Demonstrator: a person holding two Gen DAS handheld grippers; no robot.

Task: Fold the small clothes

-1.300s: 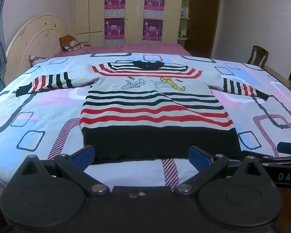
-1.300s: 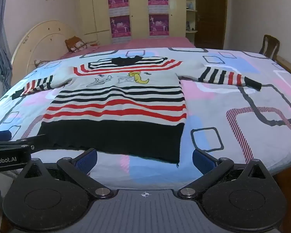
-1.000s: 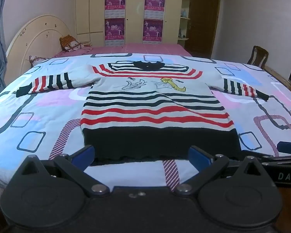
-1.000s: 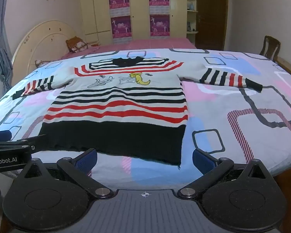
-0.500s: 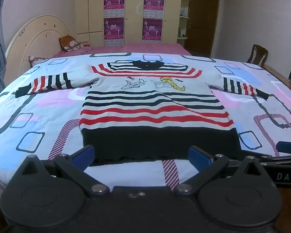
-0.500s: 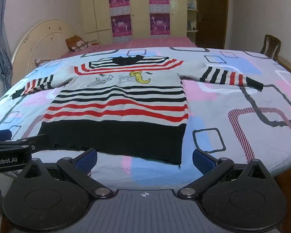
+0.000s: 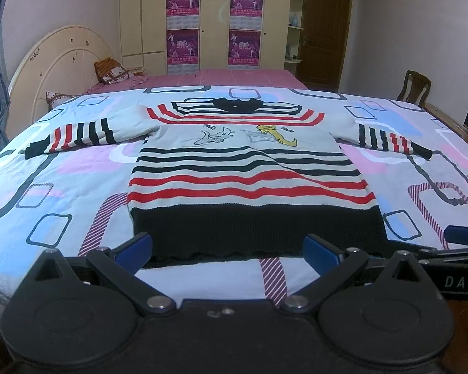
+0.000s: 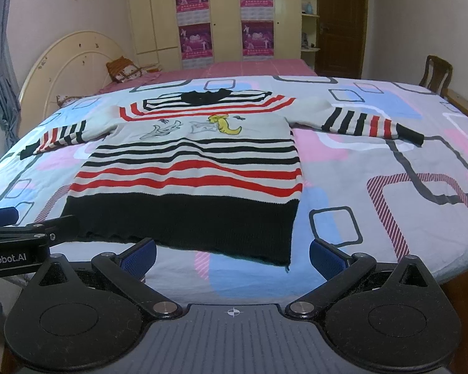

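The sweater (image 7: 249, 168) lies flat on the bed (image 7: 56, 168), face up, both sleeves spread to the sides and its black hem at the near edge. The left tongs (image 7: 228, 246) and right tongs (image 8: 232, 254) stand wide and hold nothing, just before the hem. Each tongs' blue pad hides a small part of the hem; the bed's near edge is cut off behind them.

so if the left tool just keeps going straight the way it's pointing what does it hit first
Most likely the black bottom band of the striped sweater, which lies flat on the bed straight ahead of the open left tool. Depth is hard to judge; if it travels low, it may meet the bed's near edge first.
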